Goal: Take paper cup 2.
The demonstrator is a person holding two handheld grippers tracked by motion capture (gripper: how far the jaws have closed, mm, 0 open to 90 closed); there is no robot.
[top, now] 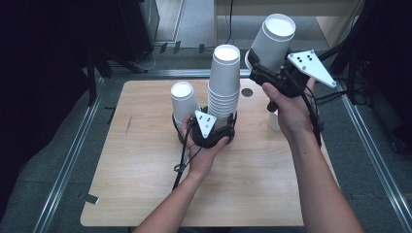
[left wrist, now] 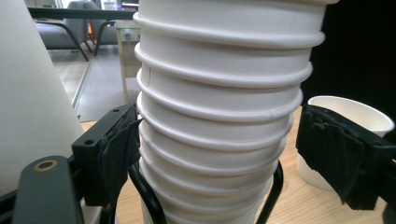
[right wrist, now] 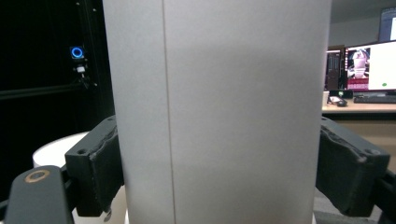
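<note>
Your right gripper [top: 266,68] is clamped on a smooth white paper cup [top: 273,41], raised and tilted. Your left gripper [top: 217,127] sits low, its jaws around the ribbed cup stack [top: 224,82], the right pad clear of it.

Light wooden table [top: 145,194] with paper cups

A tall cup stack [top: 224,82] stands between the left gripper's fingers [left wrist: 116,154]; a single cup [top: 183,102] just beside them, another cup [top: 273,121] farther right.
</note>
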